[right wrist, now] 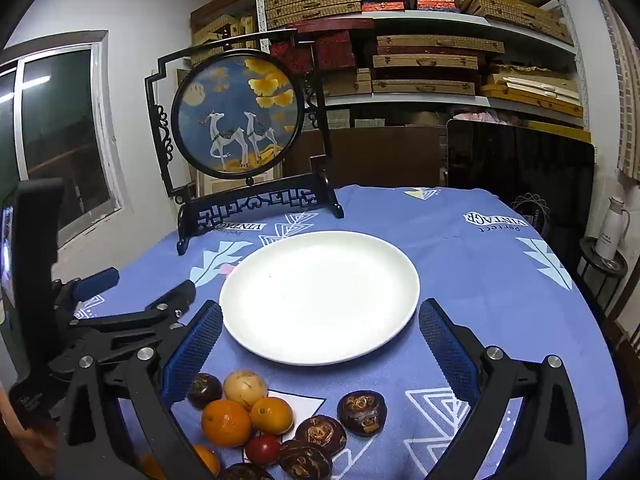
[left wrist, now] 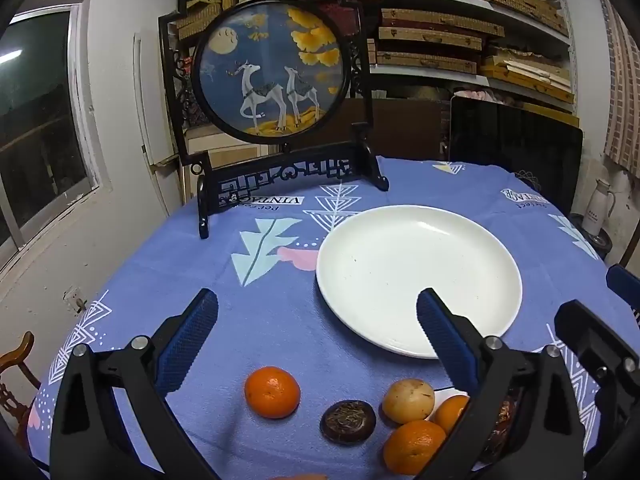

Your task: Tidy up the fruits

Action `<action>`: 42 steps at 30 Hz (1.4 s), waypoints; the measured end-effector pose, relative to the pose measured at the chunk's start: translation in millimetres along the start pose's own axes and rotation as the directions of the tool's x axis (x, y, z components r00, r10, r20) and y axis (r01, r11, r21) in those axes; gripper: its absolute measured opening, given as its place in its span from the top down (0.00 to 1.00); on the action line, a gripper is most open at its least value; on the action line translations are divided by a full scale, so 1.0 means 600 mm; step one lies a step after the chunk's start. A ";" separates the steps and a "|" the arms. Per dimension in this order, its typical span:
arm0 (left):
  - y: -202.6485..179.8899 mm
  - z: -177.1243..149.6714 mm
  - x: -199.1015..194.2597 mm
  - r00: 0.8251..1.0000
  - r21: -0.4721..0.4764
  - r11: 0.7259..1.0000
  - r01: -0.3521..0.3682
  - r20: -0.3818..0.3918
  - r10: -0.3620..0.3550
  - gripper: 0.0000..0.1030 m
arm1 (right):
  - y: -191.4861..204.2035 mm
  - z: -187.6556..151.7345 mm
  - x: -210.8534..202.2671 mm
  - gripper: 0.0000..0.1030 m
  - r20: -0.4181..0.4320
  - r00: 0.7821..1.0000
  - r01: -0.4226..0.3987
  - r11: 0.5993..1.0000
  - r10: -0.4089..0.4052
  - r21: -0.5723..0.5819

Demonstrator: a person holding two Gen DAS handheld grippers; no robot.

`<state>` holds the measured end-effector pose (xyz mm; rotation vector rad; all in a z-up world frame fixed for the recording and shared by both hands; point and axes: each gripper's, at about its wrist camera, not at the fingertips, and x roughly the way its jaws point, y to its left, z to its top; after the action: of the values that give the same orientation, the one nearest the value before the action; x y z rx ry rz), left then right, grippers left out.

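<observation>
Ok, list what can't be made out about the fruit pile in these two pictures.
- Left wrist view: the second orange at the pile's right is half hidden behind the right finger of the left tongs.
- Right wrist view: an orange at the bottom is partly behind the right tongs' left finger.
- Right wrist view: the lowest dark fruit is cut by the bottom edge, so the total count stays unknown.

Fruit I can only partly see

My right finger hides half a round orange tangerine (left wrist: 451, 412); a dark brown wrinkled fruit (right wrist: 244, 473) runs off the bottom edge (kind unclear).
</observation>
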<state>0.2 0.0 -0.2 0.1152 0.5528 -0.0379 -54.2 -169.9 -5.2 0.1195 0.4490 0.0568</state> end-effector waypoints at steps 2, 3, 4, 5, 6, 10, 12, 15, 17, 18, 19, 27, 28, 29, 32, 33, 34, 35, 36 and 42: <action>-0.002 0.000 0.001 1.000 0.006 1.000 0.001 0.004 -0.001 0.05 | 0.000 -0.001 -0.005 0.04 0.006 1.000 -0.003 1.000 0.003 0.007; -0.003 0.000 0.004 1.000 0.009 1.000 0.004 0.002 -0.004 0.05 | 0.003 -0.001 -0.004 0.04 -0.006 1.000 0.000 1.000 0.000 0.005; 0.002 0.001 -0.002 1.000 -0.001 1.000 0.010 0.013 -0.010 0.05 | -0.005 0.000 -0.003 0.04 -0.011 1.000 -0.006 1.000 0.006 0.029; 0.007 0.002 -0.005 1.000 -0.006 1.000 0.019 0.017 -0.018 0.05 | -0.008 -0.001 -0.006 0.04 -0.011 1.000 -0.005 0.999 0.005 0.032; 0.008 0.005 -0.018 1.000 -0.018 1.000 0.019 0.020 -0.019 0.05 | -0.008 0.004 0.000 0.04 -0.026 1.000 0.002 1.000 -0.001 0.030; 0.005 0.004 -0.018 1.000 -0.003 1.000 0.014 0.009 -0.014 0.05 | -0.005 -0.002 0.006 0.04 -0.036 0.999 0.011 1.000 -0.011 0.004; 0.003 -0.001 -0.014 1.000 0.005 1.000 0.011 0.018 -0.011 0.05 | -0.007 -0.003 0.002 0.04 -0.036 0.999 0.016 1.000 -0.016 0.001; 0.005 -0.006 -0.013 1.000 0.006 1.000 0.008 0.020 -0.009 0.05 | -0.005 -0.001 0.000 0.04 -0.042 0.999 0.029 1.000 -0.029 -0.008; 0.006 -0.006 -0.014 1.000 0.006 1.000 0.012 0.020 -0.012 0.05 | -0.008 -0.002 -0.002 0.04 -0.046 0.999 0.028 1.000 -0.028 -0.009; 0.006 -0.007 -0.016 1.000 0.010 1.000 0.012 0.021 -0.012 0.05 | -0.009 -0.002 -0.003 0.04 -0.049 0.998 0.026 1.000 -0.026 -0.009; 0.005 -0.008 -0.018 1.000 0.013 1.000 0.010 0.022 -0.010 0.05 | -0.009 -0.002 -0.003 0.04 -0.052 0.998 0.025 1.000 -0.026 -0.010; 0.006 -0.007 -0.021 1.000 0.017 1.000 0.013 0.021 -0.014 0.05 | -0.004 -0.007 -0.001 0.04 -0.069 0.997 0.016 1.000 -0.017 -0.017; 0.006 -0.007 -0.021 1.000 0.018 1.000 0.015 0.020 -0.015 0.05 | -0.003 -0.008 -0.001 0.04 -0.071 0.997 0.016 1.000 -0.017 -0.021; 0.006 -0.007 -0.020 1.000 0.018 1.000 0.015 0.019 -0.015 0.05 | -0.001 -0.009 0.000 0.04 -0.073 0.997 0.016 1.000 -0.018 -0.026; 0.006 -0.008 -0.021 1.000 0.020 1.000 0.016 0.019 -0.016 0.05 | 0.000 -0.011 0.000 0.04 -0.075 0.997 0.014 1.000 -0.016 -0.027; 0.006 -0.008 -0.021 1.000 0.020 1.000 0.015 0.018 -0.016 0.05 | 0.000 -0.011 0.000 0.04 -0.076 0.997 0.014 1.000 -0.016 -0.027; 0.006 -0.009 -0.021 1.000 0.020 1.000 0.014 0.018 -0.015 0.05 | 0.001 -0.011 0.000 0.04 -0.075 0.997 0.015 1.000 -0.017 -0.027; 0.006 -0.009 -0.022 1.000 0.020 1.000 0.015 0.017 -0.015 0.05 | 0.001 -0.012 0.000 0.04 -0.075 0.997 0.015 1.000 -0.017 -0.027; 0.006 -0.010 -0.021 1.000 0.021 1.000 0.017 0.014 -0.017 0.05 | 0.000 -0.012 0.000 0.04 -0.077 0.997 0.012 1.000 -0.014 -0.027; 0.004 -0.011 -0.021 1.000 0.023 1.000 0.020 0.010 -0.020 0.05 | 0.005 -0.014 0.004 0.04 -0.091 0.996 0.011 0.999 -0.014 -0.033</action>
<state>-13.6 3.5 1.1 0.1319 0.5434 -0.0641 -55.8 -165.9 -13.7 0.0822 0.5397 0.0577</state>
